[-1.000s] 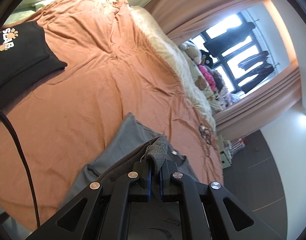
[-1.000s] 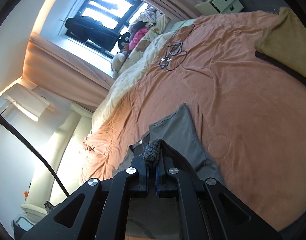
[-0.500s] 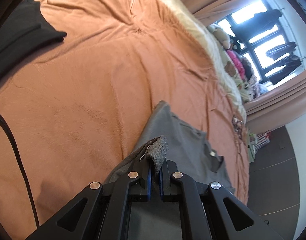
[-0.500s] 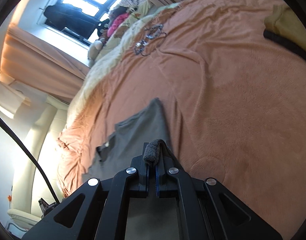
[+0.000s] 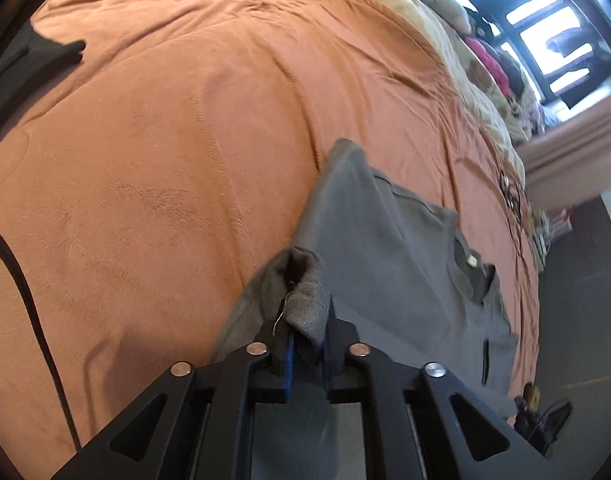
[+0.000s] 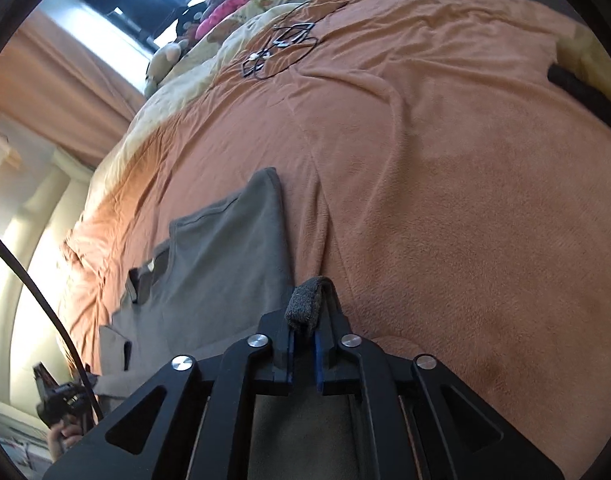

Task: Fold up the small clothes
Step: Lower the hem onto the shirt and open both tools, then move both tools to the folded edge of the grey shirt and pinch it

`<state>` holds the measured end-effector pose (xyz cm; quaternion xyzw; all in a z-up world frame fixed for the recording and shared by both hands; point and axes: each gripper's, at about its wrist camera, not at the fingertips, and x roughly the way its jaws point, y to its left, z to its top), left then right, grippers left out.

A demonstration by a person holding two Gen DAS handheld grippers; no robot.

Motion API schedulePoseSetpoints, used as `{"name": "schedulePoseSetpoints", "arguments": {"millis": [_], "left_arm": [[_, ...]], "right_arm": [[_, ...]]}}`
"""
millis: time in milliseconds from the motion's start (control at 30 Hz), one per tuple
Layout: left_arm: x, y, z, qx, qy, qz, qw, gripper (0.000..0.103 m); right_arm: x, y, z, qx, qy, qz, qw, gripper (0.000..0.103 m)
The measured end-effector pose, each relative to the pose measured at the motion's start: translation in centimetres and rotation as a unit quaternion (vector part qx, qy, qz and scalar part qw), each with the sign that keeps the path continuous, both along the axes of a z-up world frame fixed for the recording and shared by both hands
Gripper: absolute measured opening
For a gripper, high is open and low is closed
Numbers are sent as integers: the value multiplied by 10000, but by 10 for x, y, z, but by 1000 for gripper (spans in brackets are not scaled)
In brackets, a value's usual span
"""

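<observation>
A small grey shirt [image 5: 389,256] lies spread on the orange bed cover [image 5: 177,152]; it also shows in the right wrist view [image 6: 225,264]. My left gripper [image 5: 307,332] is shut on a bunched edge of the grey shirt, close above the cover. My right gripper [image 6: 303,328] is shut on another folded edge of the same shirt [image 6: 307,300], also low over the bed. The collar and placket of the shirt lie flat toward the far side.
A black garment [image 5: 21,68] lies at the left of the bed. Tangled cables [image 6: 281,48] lie on the cover near the cream blanket [image 6: 209,60] and soft toys [image 5: 485,56]. A dark strap and yellow cloth [image 6: 585,80] sit at the right edge.
Both grippers have come down toward the bed with the shirt edges still held, and the shirt now lies more spread on the cover.
</observation>
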<state>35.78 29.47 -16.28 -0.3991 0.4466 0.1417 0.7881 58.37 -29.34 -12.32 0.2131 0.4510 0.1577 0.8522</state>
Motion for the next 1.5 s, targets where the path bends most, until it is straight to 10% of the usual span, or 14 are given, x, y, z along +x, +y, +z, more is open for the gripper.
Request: {"name": "schedulePoseSetpoints", "arguments": {"millis": [33, 100, 133, 533, 1033, 1500], "left_arm": [[-3, -1, 4, 37, -6, -33, 10000, 36], [-10, -3, 16, 255, -26, -61, 9997, 61], [-14, -3, 22, 403, -50, -66, 9992, 72], [-43, -19, 48, 1731, 536, -1182, 9763, 85], [-9, -46, -17, 2746, 1927, -2391, 9112, 85], [58, -22, -23, 2998, 1912, -2113, 9104, 85]], "right_arm": [[-5, 1, 6, -69, -52, 32, 10000, 25], [-18, 3, 21, -264, -212, 56, 9994, 79], [-25, 0, 28, -334, -302, 71, 9990, 83], [-76, -6, 65, -1491, -229, 498, 9873, 84], [-49, 48, 38, -2556, 241, 1042, 9608, 84], [27, 89, 1, -2628, 141, 1192, 9574, 84]]}}
